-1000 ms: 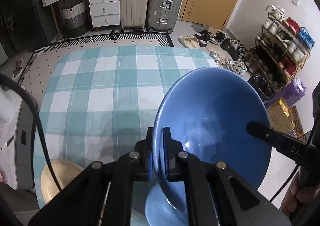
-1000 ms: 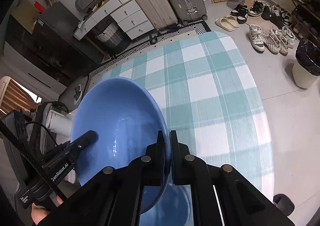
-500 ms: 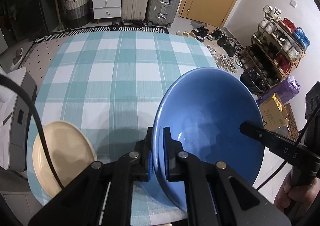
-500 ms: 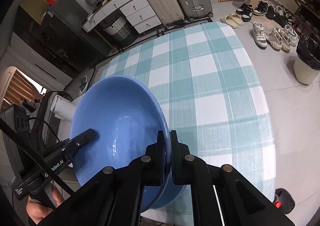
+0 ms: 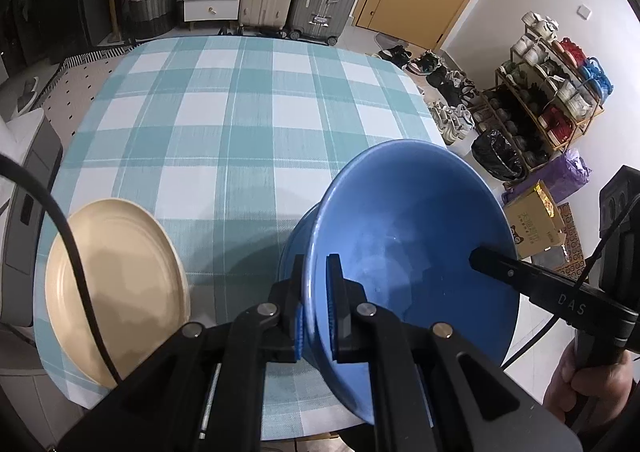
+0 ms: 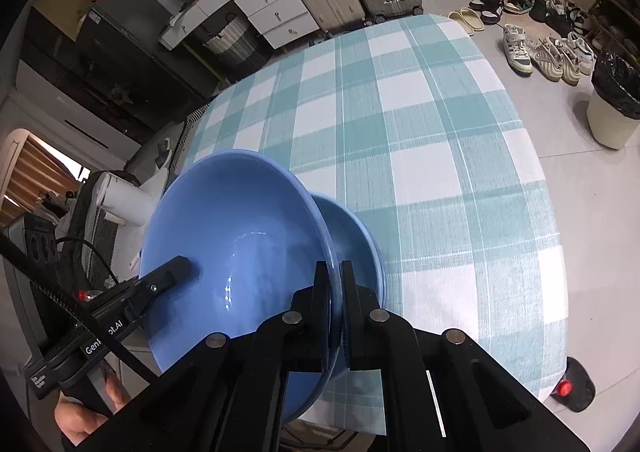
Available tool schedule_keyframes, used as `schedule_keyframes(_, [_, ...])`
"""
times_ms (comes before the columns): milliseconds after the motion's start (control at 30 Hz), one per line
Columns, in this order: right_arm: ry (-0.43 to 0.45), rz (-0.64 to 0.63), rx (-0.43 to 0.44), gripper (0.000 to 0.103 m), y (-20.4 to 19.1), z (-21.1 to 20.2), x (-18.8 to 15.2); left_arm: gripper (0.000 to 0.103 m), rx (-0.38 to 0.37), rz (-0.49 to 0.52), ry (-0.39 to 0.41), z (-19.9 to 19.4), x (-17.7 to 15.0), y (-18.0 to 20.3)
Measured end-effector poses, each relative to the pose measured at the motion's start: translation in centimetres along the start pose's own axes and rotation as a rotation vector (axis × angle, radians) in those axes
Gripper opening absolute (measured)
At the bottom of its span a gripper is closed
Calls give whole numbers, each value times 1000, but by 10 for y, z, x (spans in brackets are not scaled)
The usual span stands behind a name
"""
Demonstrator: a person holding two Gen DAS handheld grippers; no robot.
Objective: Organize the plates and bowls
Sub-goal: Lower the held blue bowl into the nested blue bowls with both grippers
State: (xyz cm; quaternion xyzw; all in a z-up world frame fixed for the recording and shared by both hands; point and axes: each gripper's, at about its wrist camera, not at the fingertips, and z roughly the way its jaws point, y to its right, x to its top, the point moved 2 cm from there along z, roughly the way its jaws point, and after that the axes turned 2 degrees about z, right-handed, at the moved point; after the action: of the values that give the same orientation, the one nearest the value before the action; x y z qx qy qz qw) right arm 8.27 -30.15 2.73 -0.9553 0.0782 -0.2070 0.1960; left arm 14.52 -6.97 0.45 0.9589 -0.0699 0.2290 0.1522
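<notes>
Blue bowl (image 5: 408, 236): held tilted over table (image 5: 240, 123) near edge, above 2nd blue bowl (image 6: 352, 228) sitting there. L gripper (image 5: 316, 308) jaws clamped on its rim; R gripper (image 6: 335, 312) same, opp. rim. Beige plate (image 5: 116, 284): near-left corner, flat.

My left gripper (image 5: 316, 304) is clamped on the near rim of the blue bowl (image 5: 408, 252), one finger inside and one outside. Opposite it, my right gripper (image 5: 476, 254) pinches the far rim, a hand (image 5: 588, 384) on its handle. A second blue bowl (image 5: 298, 240) sits under the first, its edge peeking out left of my fingers. Further left, a cream plate (image 5: 120, 292) rests on the checked tablecloth (image 5: 240, 123).
</notes>
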Motion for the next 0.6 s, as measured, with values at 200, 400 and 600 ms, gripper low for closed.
schedule_keyframes(200, [-12, -15, -27, 5, 0, 9, -4, 6, -10, -5, -20, 10, -6, -6])
schedule_keyframes(400, [-3, -37, -53, 5, -2, 17, -7, 6, 36, 22, -31, 19, -10, -8])
schedule_keyframes(600, [2, -66, -78, 5, -3, 23, -8, 6, 72, 68, -44, 29, -14, -8])
